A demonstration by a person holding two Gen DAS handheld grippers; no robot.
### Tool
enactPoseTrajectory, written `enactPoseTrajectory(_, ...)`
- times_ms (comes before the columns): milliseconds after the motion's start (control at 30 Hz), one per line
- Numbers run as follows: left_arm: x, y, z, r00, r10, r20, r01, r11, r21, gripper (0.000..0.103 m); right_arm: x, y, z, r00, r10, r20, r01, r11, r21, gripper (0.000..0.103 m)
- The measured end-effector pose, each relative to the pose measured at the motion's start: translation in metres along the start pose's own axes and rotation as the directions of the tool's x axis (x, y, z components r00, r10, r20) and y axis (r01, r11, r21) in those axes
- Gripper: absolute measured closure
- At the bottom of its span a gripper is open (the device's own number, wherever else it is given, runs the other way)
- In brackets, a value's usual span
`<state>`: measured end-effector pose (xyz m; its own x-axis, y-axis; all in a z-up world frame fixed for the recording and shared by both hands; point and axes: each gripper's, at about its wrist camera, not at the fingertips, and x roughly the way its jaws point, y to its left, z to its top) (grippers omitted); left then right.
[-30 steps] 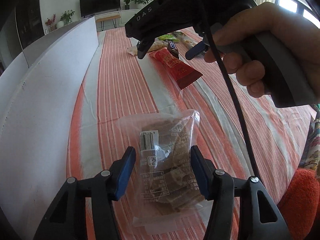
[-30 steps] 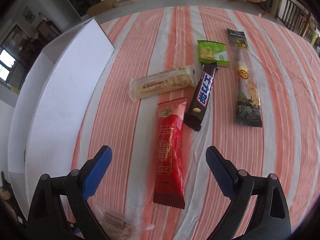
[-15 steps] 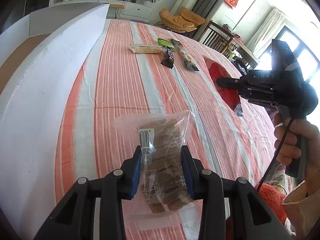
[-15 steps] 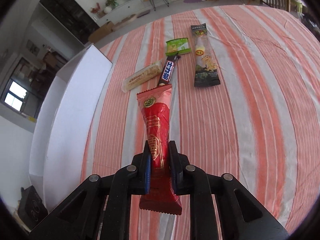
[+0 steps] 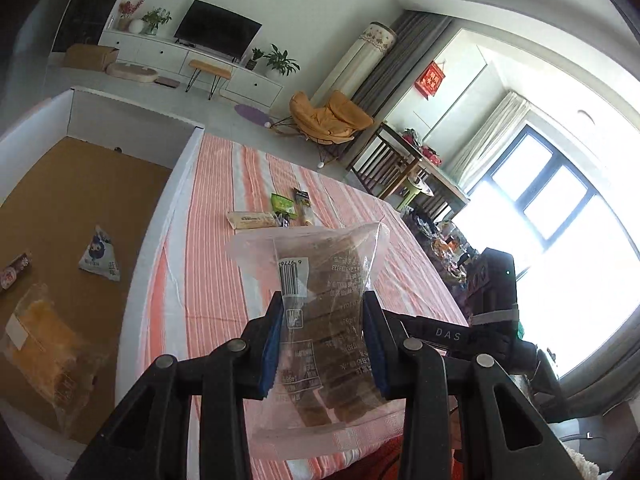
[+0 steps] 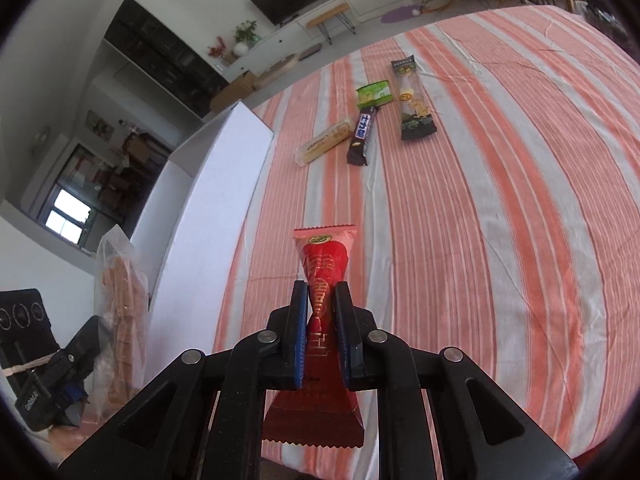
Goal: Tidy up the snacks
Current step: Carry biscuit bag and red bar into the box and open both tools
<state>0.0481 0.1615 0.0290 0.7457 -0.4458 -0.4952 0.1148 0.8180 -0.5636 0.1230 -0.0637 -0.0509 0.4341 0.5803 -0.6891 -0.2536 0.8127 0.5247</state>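
Observation:
My left gripper (image 5: 322, 300) is shut on a clear bag of brown biscuits (image 5: 320, 276), held up above the striped table. The same bag (image 6: 120, 280) shows at the left of the right wrist view, with the left gripper's body (image 6: 52, 384) under it. My right gripper (image 6: 321, 292) is shut on a red snack packet (image 6: 322, 258), lifted off the cloth. A white-walled cardboard box (image 5: 168, 184) stands left of the table; inside lie a blue-white triangular pack (image 5: 99, 256), a yellow bag (image 5: 44, 336) and another small pack (image 5: 14, 270).
Far along the striped tablecloth (image 6: 480, 208) lie a pale wafer bar (image 6: 326, 140), a dark chocolate bar (image 6: 362, 134), a green packet (image 6: 374, 94) and a long dark packet (image 6: 414, 100). The box's white wall (image 6: 208, 216) borders the table's left side.
Both grippers shut on their snacks and lifted them off the table. The left one rose and turned toward the box, so the box's inside now shows.

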Motion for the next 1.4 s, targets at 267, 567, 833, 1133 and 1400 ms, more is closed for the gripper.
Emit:
enactPoseTrajectory(267, -0.071, 0.072, 0.033, 0.970, 0.213, 0.114, -0.207, 0.976, -0.063, 0.067, 0.046, 0.082, 0.019, 0.991, -0.062, -0.119, 0.032, 0.971, -0.239, 0.074)
enactPoseTrajectory(567, -0.094, 0.112, 0.011, 0.954, 0.282, 0.099, -0.270, 0.956, -0.118, 0.067, 0.147, 0.108, -0.067, 0.904, -0.355, -0.239, 0.070, 0.672, -0.737, 0.041)
enactPoseTrajectory(833, -0.102, 0.122, 0.009, 0.940, 0.329, 0.092, -0.319, 0.942, -0.106, 0.067, 0.151, 0.092, -0.082, 0.861, -0.395, -0.321, 0.052, 0.696, -0.716, 0.089)
enactPoseTrajectory(1133, -0.097, 0.178, 0.027, 0.865, 0.501, 0.029, -0.500, 0.865, -0.053, 0.067, 0.044, 0.110, 0.004, 0.989, 0.022, -0.149, -0.069, 0.945, -0.321, 0.090)
enactPoseTrajectory(1400, -0.080, 0.216, 0.027, 0.687, 0.723, -0.071, -0.724, 0.690, 0.026, 0.038, 0.081, 0.216, 0.013, 0.981, 0.155, -0.119, -0.185, 0.929, -0.320, 0.035)
